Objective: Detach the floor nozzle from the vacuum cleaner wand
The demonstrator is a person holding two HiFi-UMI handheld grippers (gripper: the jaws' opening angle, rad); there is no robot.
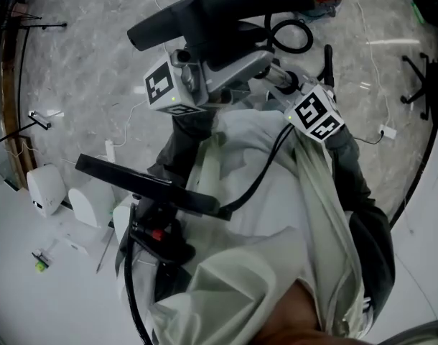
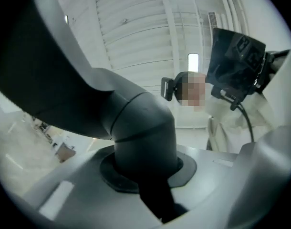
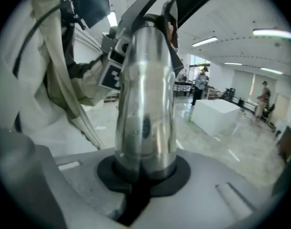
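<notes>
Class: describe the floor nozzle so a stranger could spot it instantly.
Look over the marbled floor, at the top of the head view. The floor nozzle is the long dark bar there, its dark neck in the left tool, unlike the shiny wand in the right tool.

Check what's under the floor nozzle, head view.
The floor nozzle is held off the marble floor; left gripper grips its dark neck beneath, right gripper the silver wand. Their joint is covered by the grippers.

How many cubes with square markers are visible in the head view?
2. One marker cube is at the upper centre, beside the dark grey plastic floor nozzle; the other is to its right, near the shiny metal wand.
</notes>
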